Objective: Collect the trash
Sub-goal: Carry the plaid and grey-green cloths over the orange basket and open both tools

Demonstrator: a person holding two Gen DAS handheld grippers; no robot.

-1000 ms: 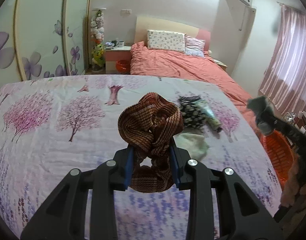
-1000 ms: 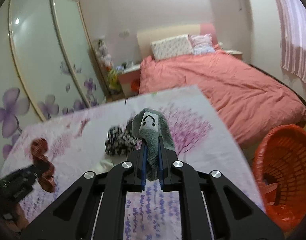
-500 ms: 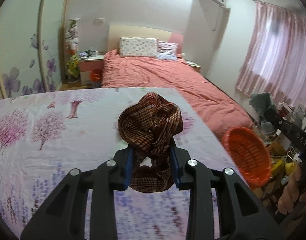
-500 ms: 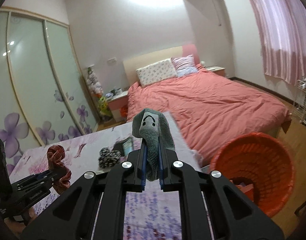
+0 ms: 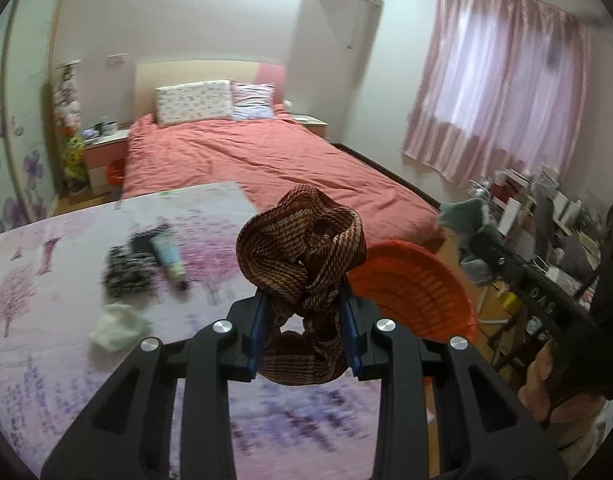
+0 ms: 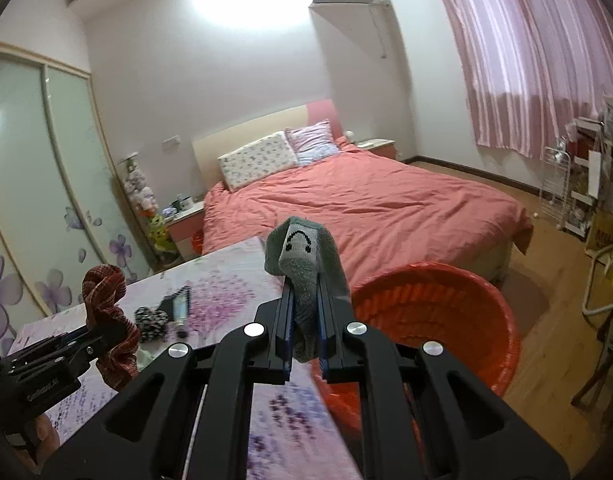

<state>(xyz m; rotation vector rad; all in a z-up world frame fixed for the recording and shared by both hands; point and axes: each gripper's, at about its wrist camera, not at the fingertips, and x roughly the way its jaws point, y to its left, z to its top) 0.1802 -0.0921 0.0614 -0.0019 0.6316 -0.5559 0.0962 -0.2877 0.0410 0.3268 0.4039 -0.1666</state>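
A: What does each hand carry?

B: The left gripper [image 5: 302,316] is clamped on a bunched brown striped scarf [image 5: 302,248], jaws narrow with the cloth squeezed between. The right gripper [image 6: 306,332] is pressed nearly closed on a grey sock [image 6: 304,264] with a small smiley face.

A: Where are they?

B: Both are held in the air over the edge of the flowered sheet [image 5: 66,288], right beside the orange basket [image 6: 446,320] on the floor.

A: Which way do they run?

B: The sock stands upright, its folded top above the jaws. The scarf's knot bulges up, with a loop drooping below.

A: Anything around?

B: On the sheet lie a black-and-white cloth [image 5: 126,268], a pale tube [image 5: 168,258] and a light green wad [image 5: 118,326]. The pink bed [image 6: 366,208] is behind.
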